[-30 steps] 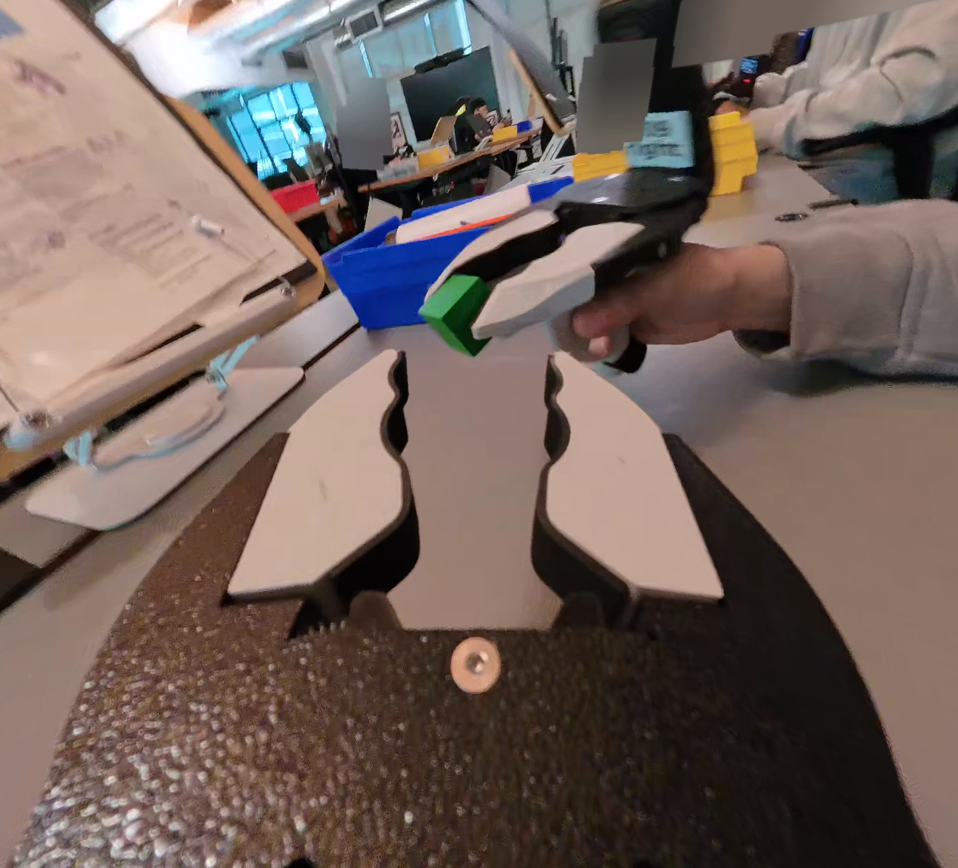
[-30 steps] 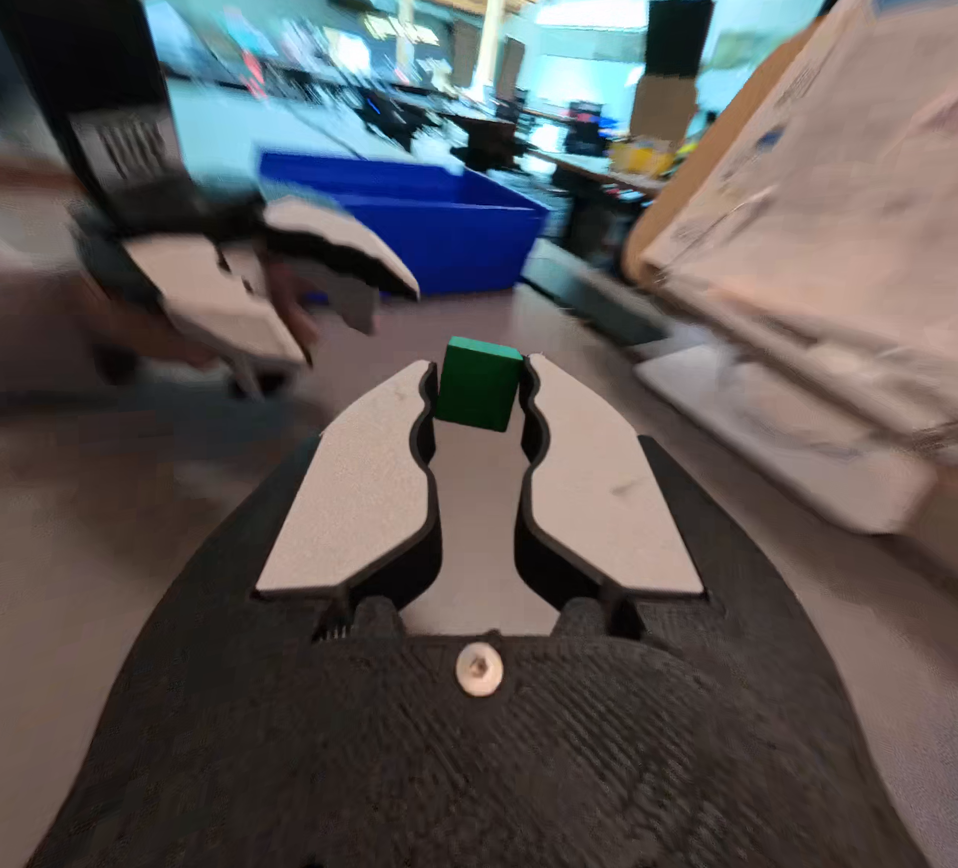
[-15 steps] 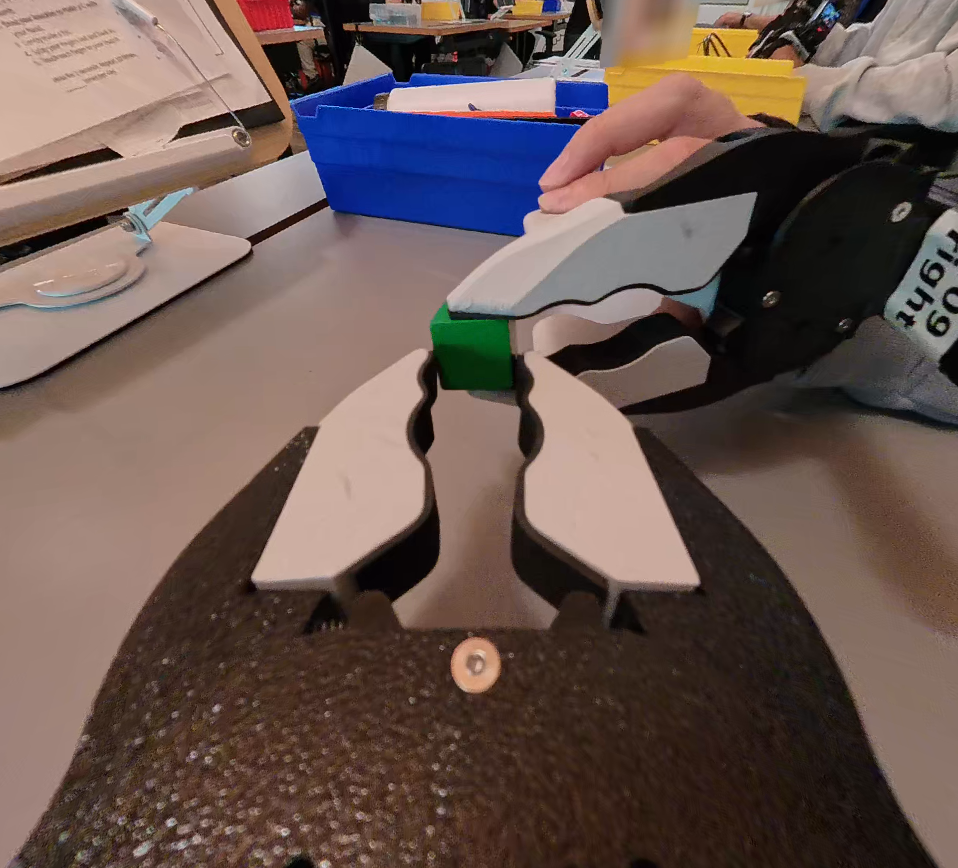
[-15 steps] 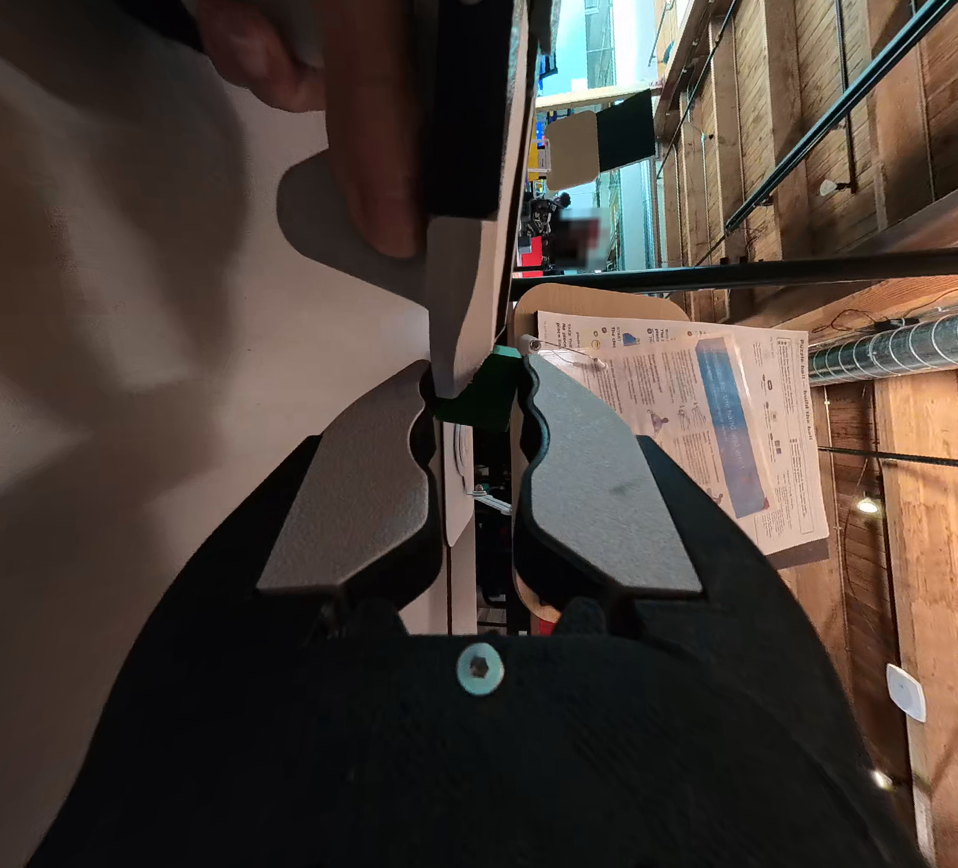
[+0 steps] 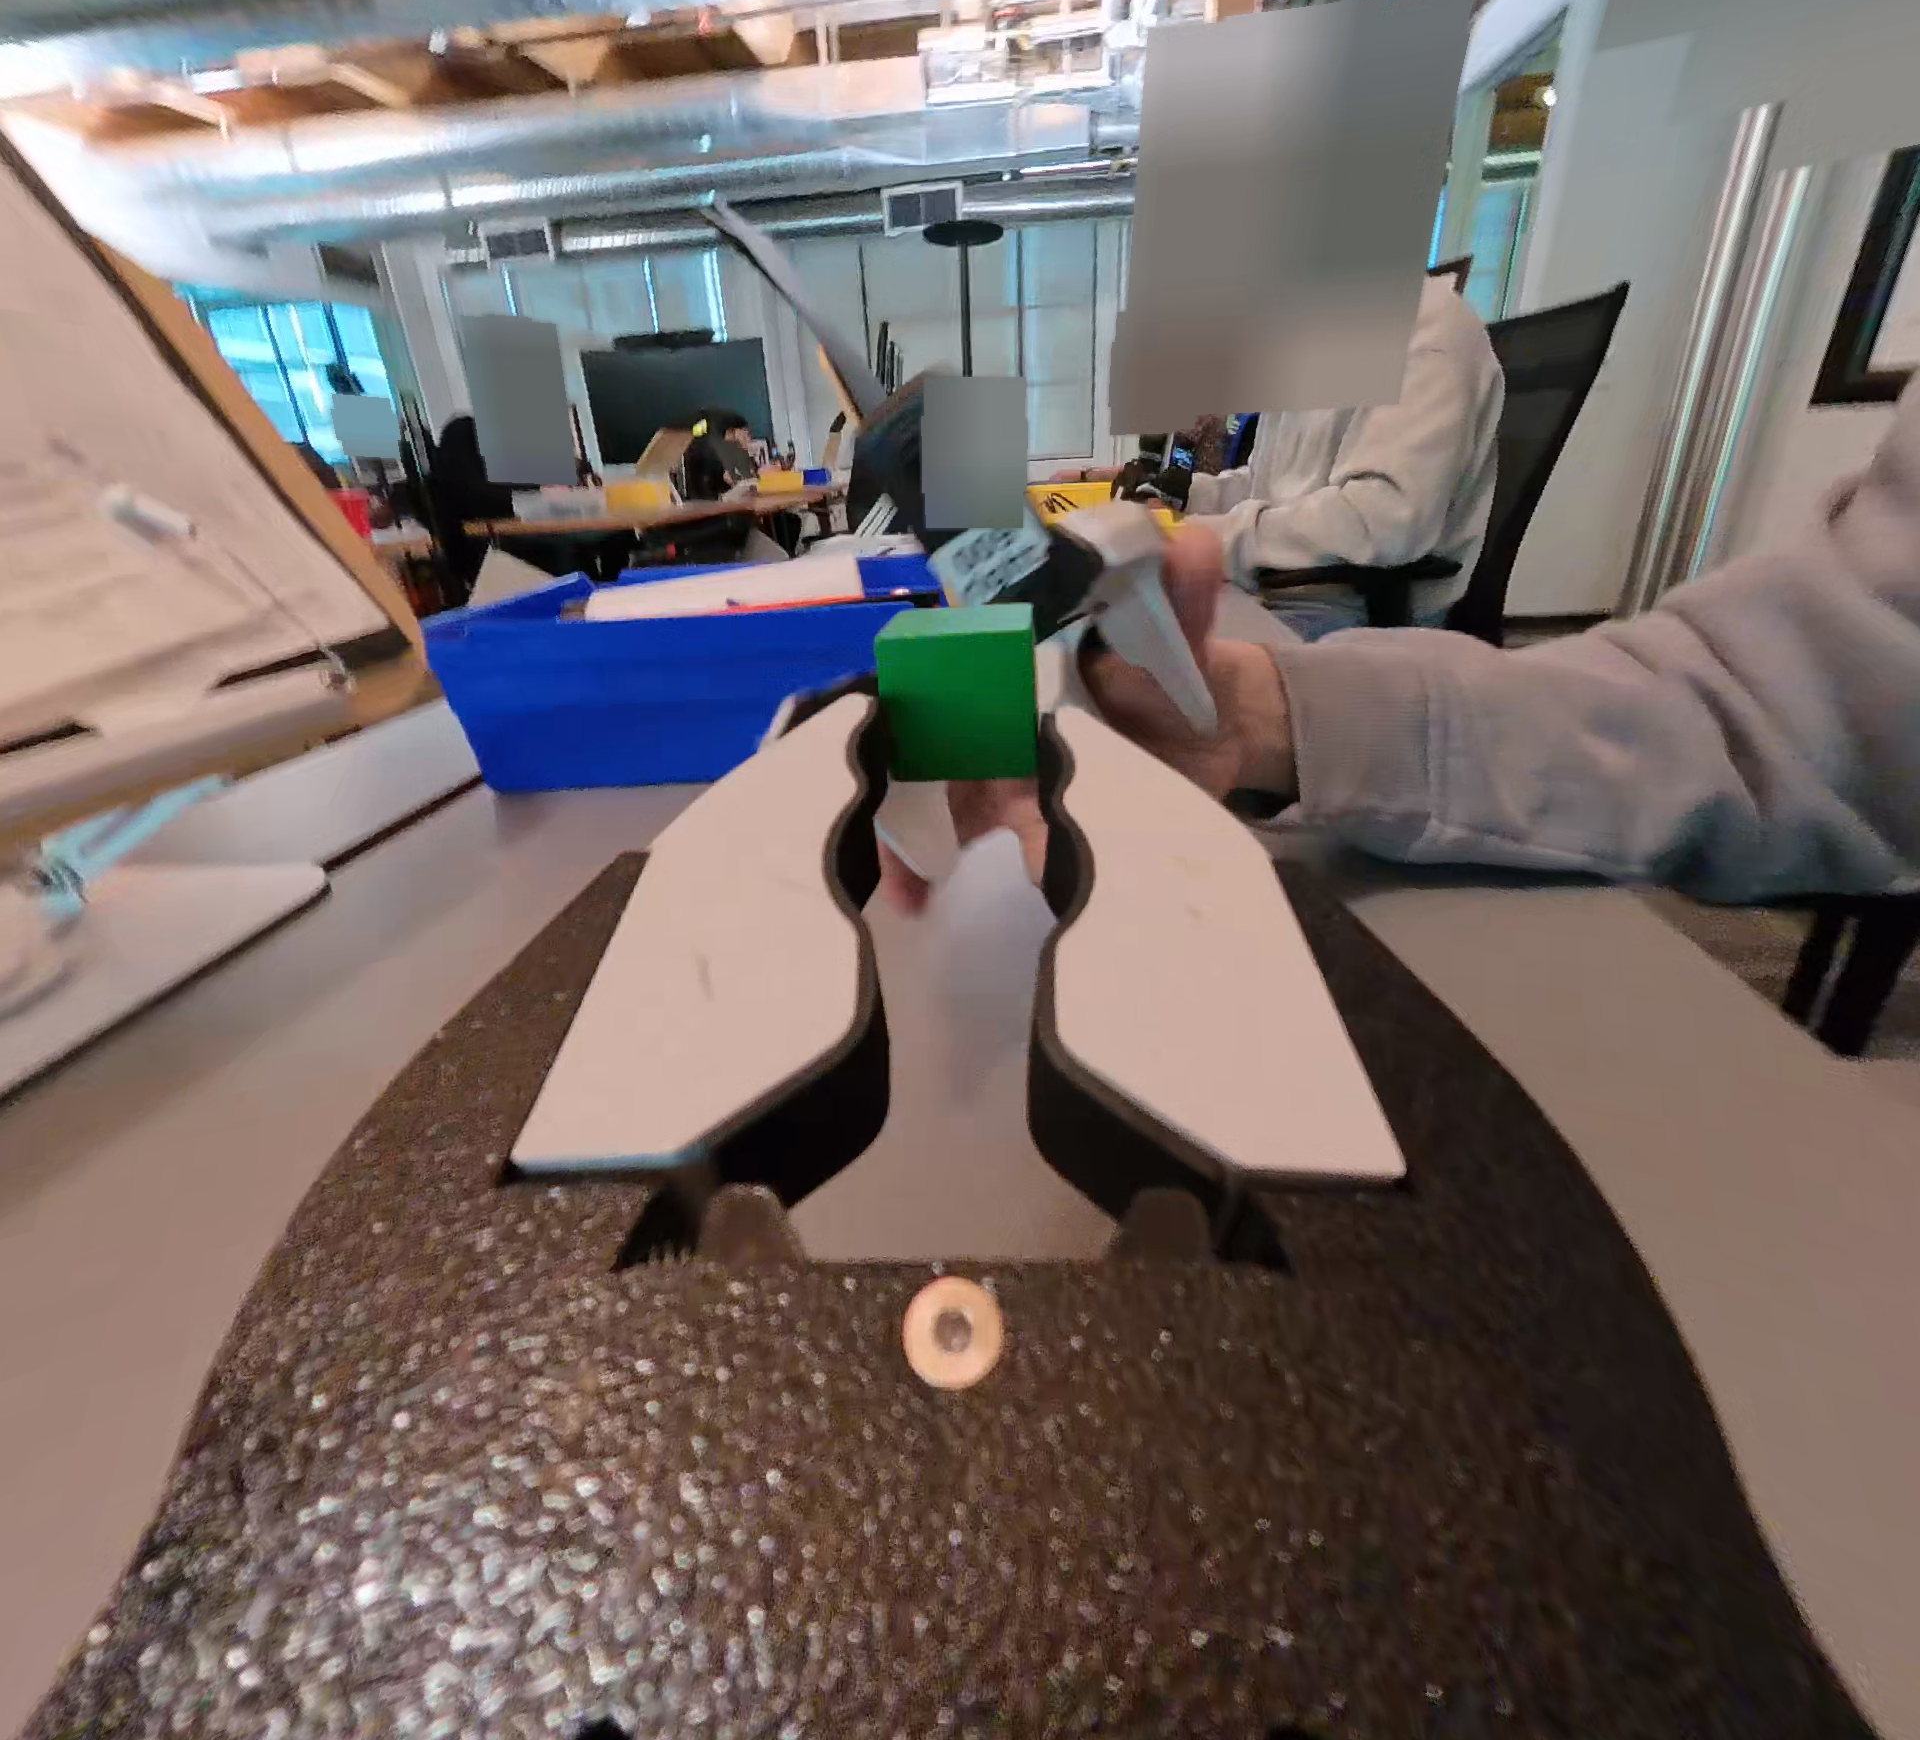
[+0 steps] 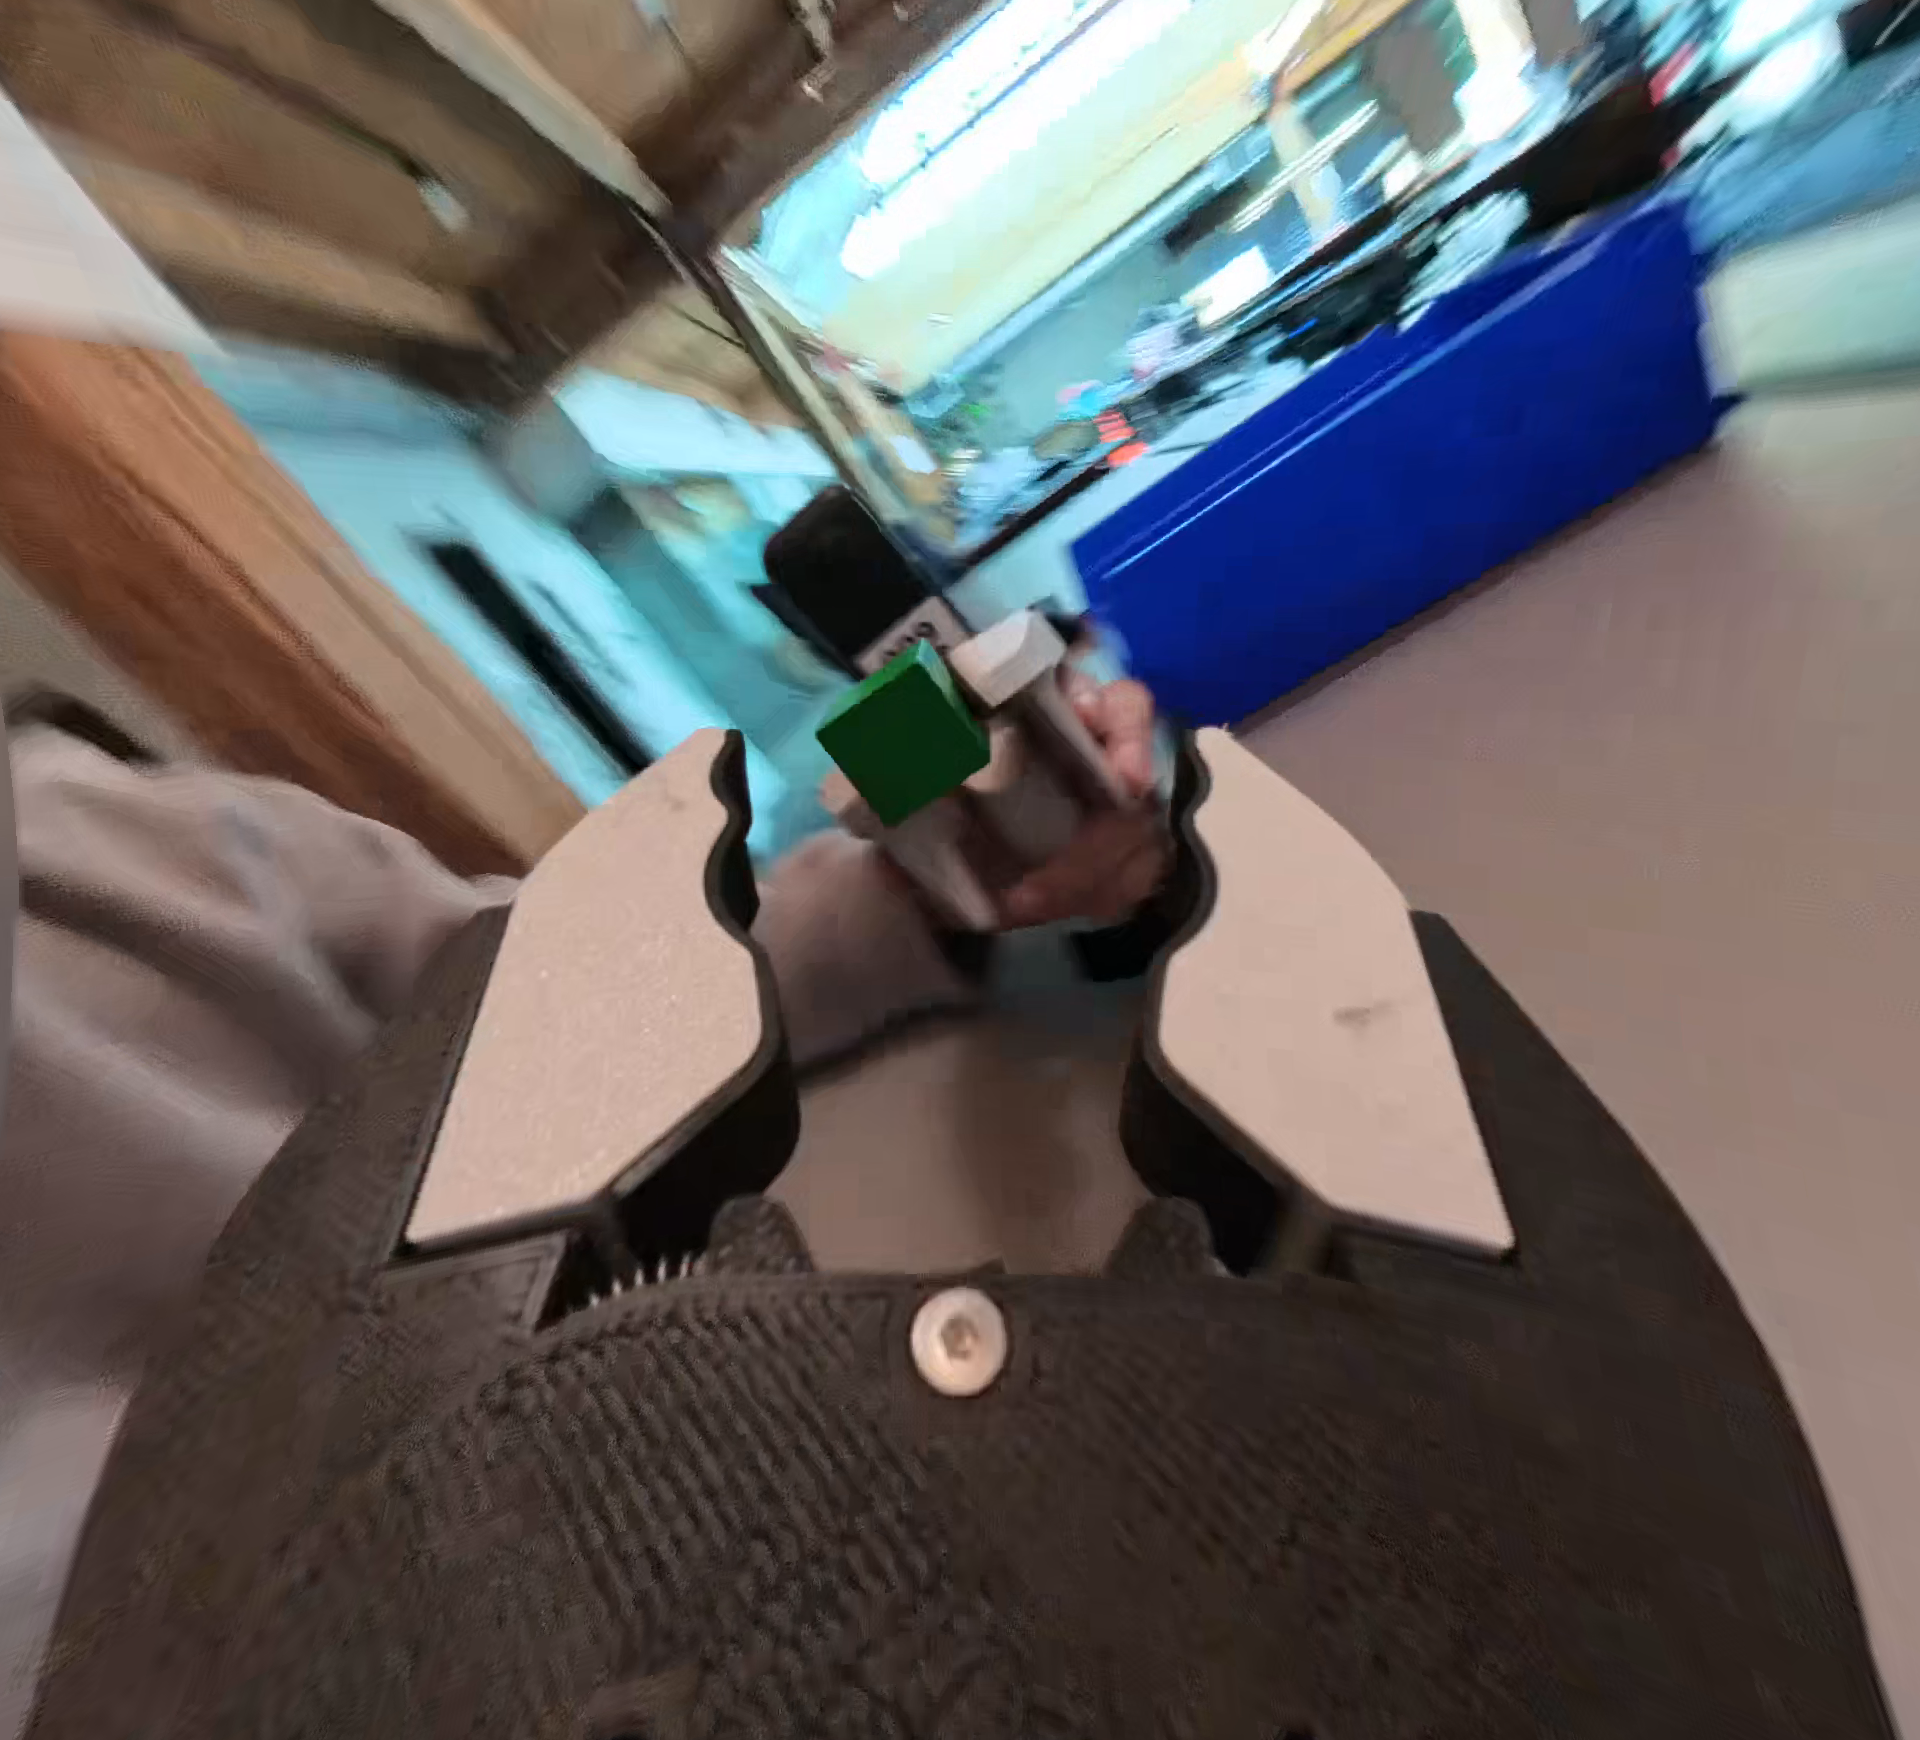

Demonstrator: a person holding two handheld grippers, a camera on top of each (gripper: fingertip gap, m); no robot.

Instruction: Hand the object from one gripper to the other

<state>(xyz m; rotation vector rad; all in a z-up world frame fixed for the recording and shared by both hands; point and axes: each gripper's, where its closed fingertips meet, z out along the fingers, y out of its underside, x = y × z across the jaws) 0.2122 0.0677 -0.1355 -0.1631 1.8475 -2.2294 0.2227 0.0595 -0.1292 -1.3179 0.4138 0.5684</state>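
Green cube (image 5: 961,703) sits clamped between the tips of the left gripper (image 5: 958,734), held up off the grey table (image 5: 312,1015); both fingertip edges press its left and right faces. Cube upright and square-on in the left wrist view, top edge above the finger tips. Left claw is grasping the cube.

Right gripper (image 6: 961,776): fingers (image 6: 613,973) spread wide, nothing between them, released. In the right wrist view the cube (image 6: 902,745) shows farther off, tilted because the camera is rolled, pinched at the end of the left gripper's grey fingers (image 6: 1023,734), with the left hand (image 6: 1101,817) wrapped around the handle. Cube is well clear of the right gripper's tips, not touching them. View is motion-blurred.

In the left wrist view the right gripper (image 5: 1132,641) is just beyond and right of the cube, blurred, held in the right hand (image 5: 1195,714) with a grey sleeve (image 5: 1610,734) running off right. Cannot tell from this view whether it touches the cube.

Blue bin (image 5: 644,693) on the table, far left of the cube, with white and orange items inside. Document stand (image 5: 156,568) with paper at the left edge. Seated person (image 5: 1371,485) in a light top far right, in a black chair (image 5: 1538,423).
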